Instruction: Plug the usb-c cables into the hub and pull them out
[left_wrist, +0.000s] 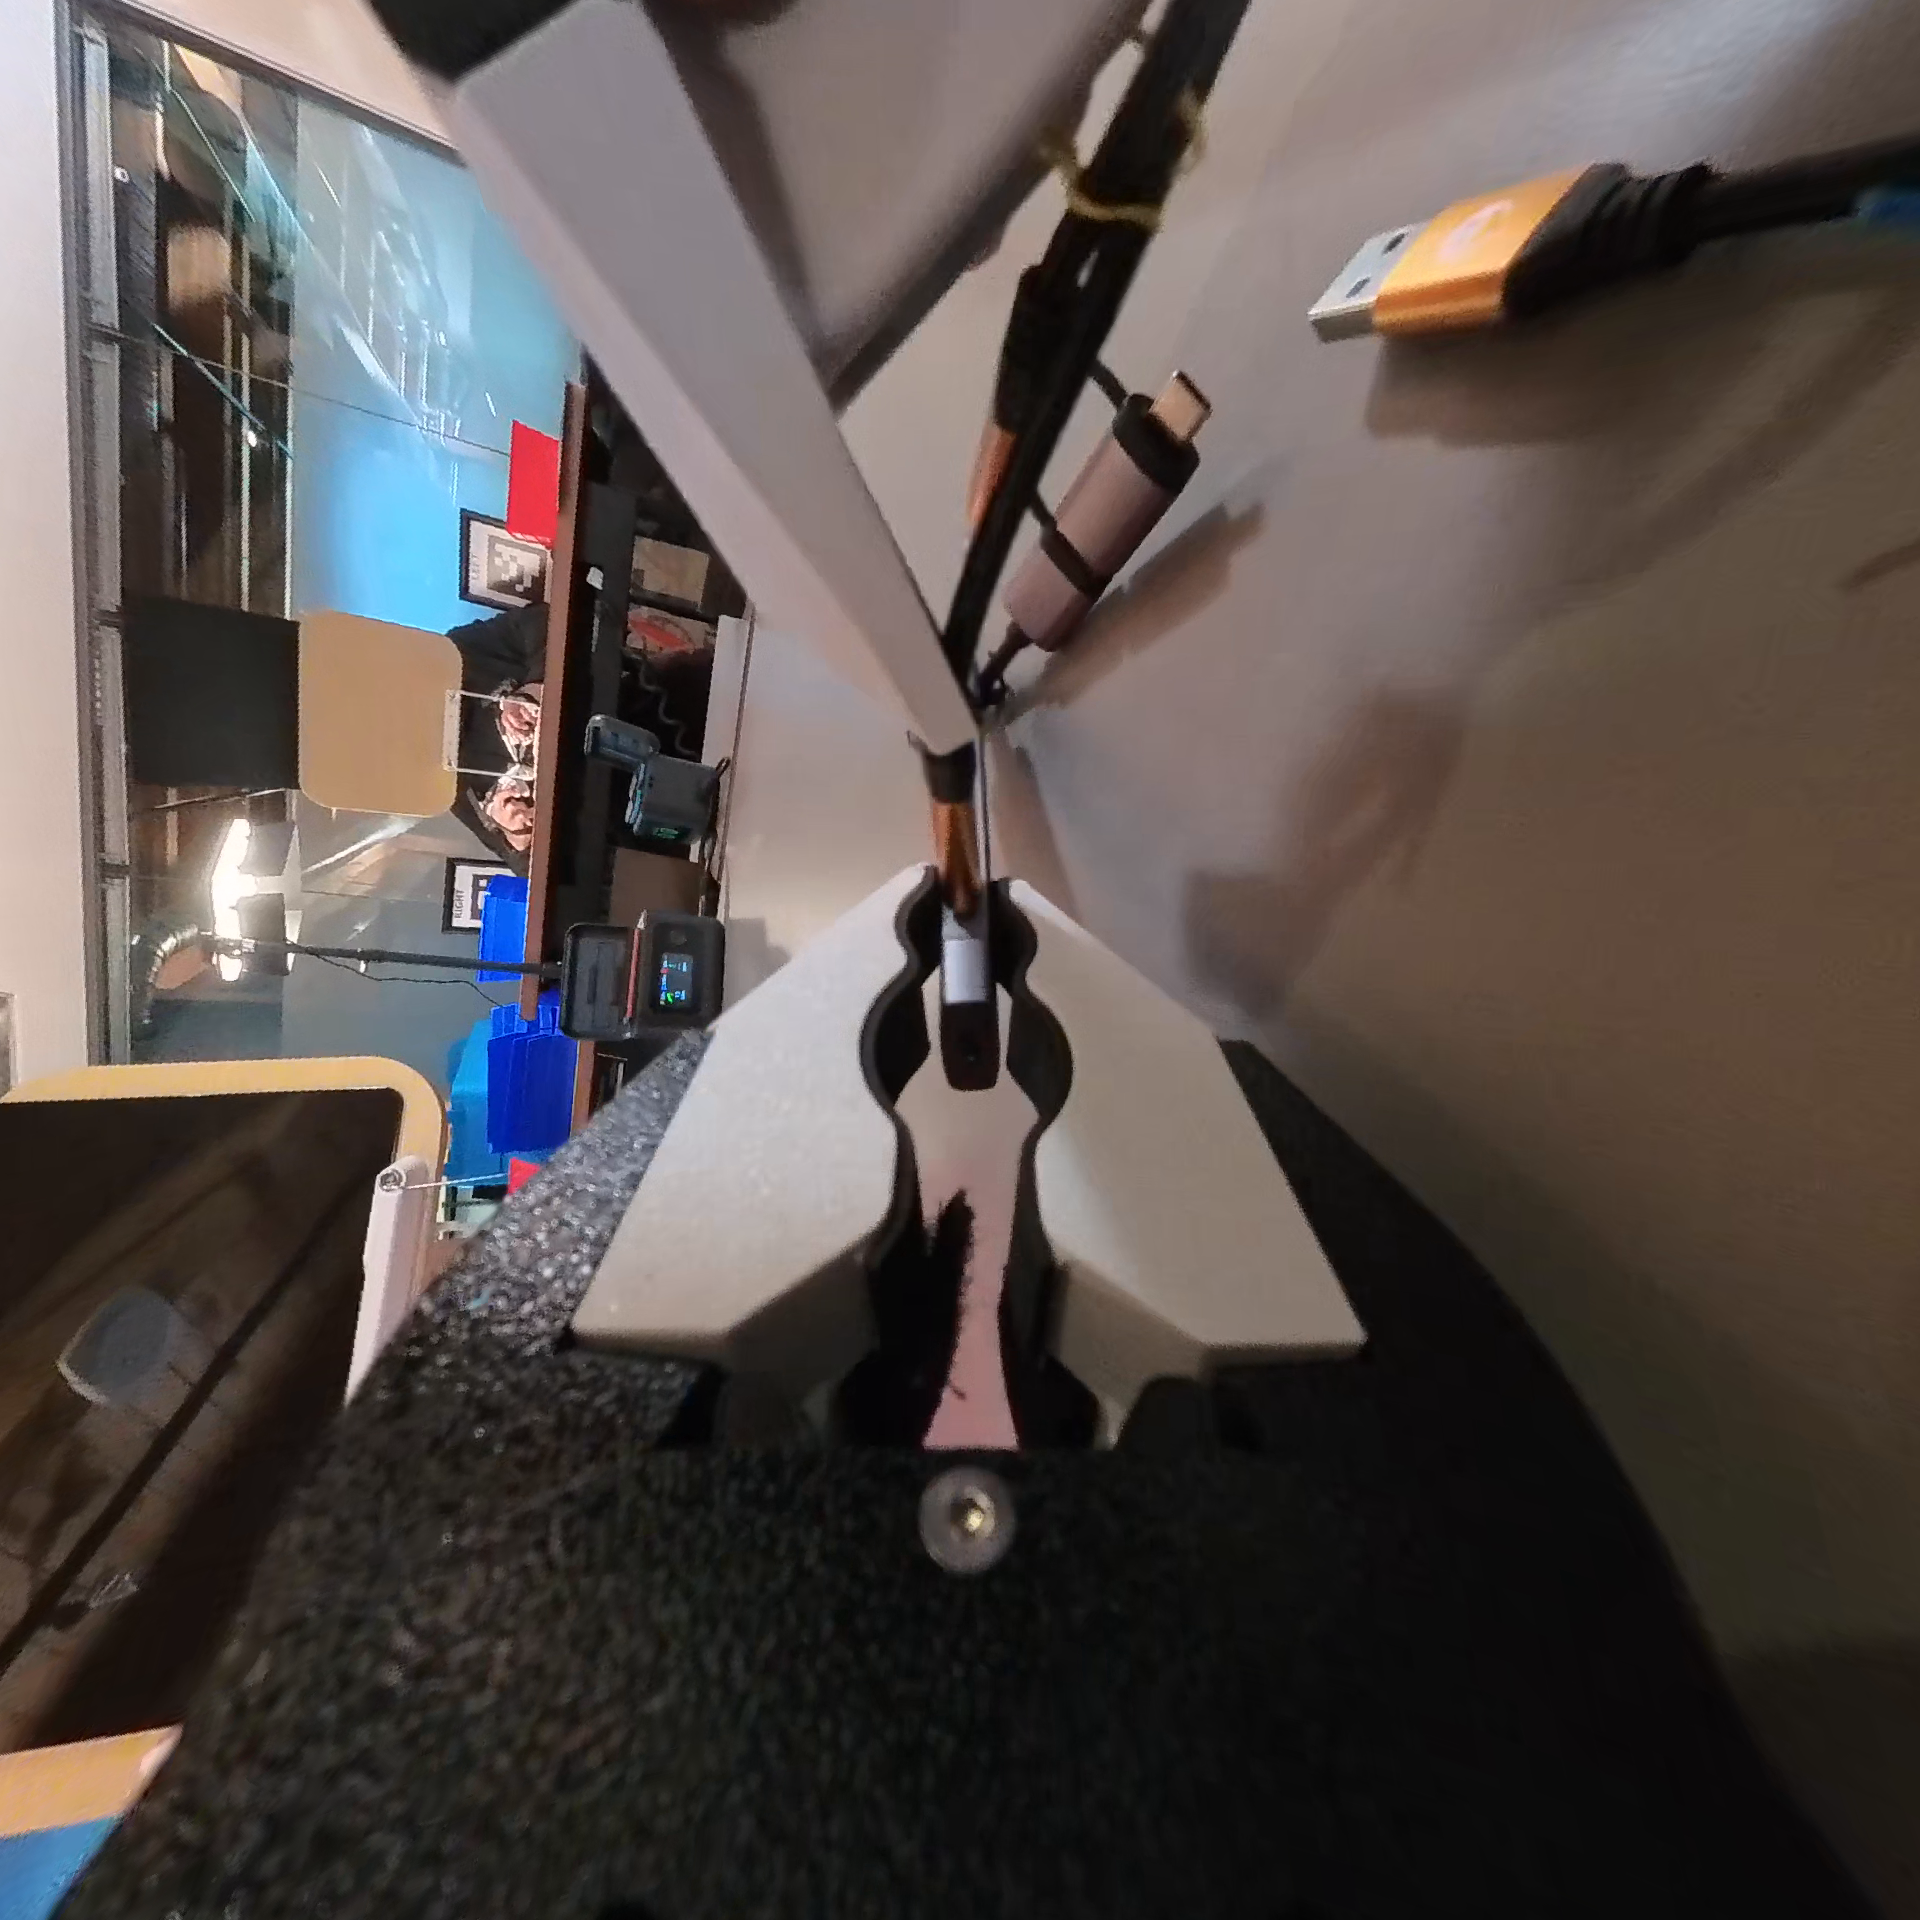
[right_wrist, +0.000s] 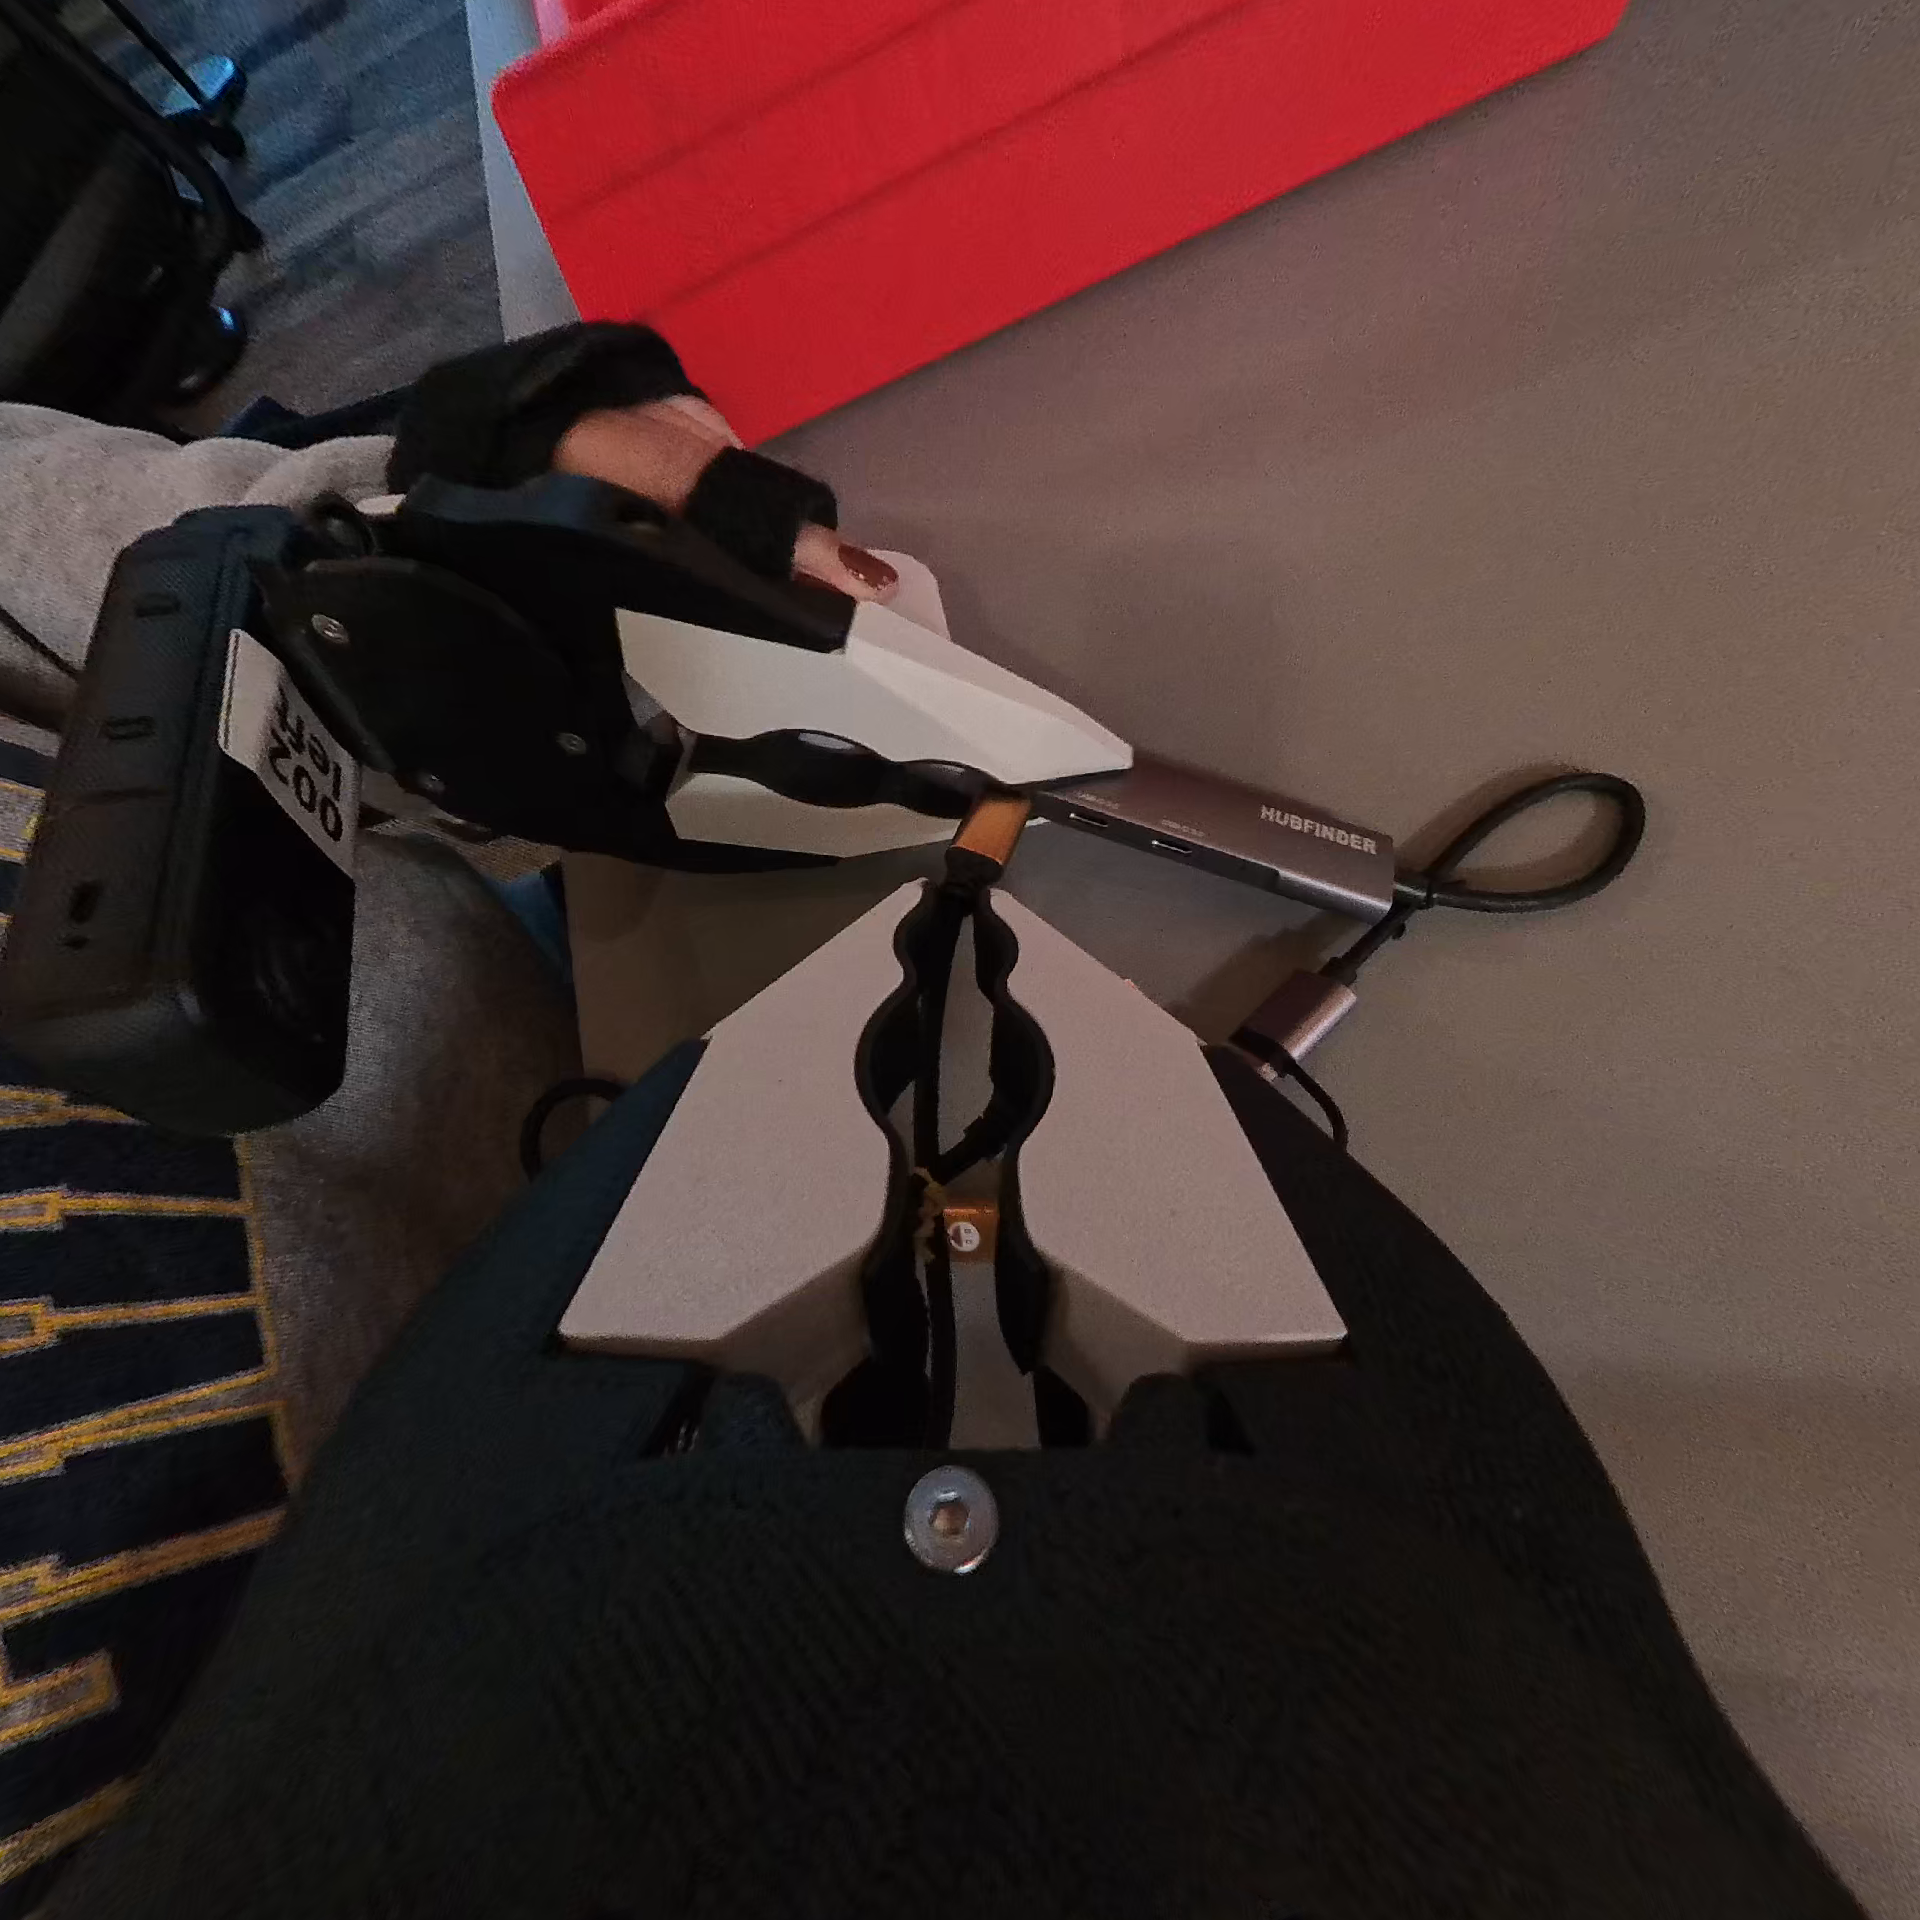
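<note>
We clamp one slim grey metal hub (right_wrist: 1236, 831) in our left gripper (right_wrist: 1039, 784); our right gripper (right_wrist: 951, 899) pinches one orange-tipped black cable (right_wrist: 992, 831) level at its port.

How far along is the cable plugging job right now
In hand: the left tongs clamp one end of the slim grey metal hub, and the right tongs grip the black cable behind its orange-collared plug, which sits at the hub's side. Whether it is fully seated, I cannot tell. Left: the orange USB-A plug lies loose on the table.
</note>
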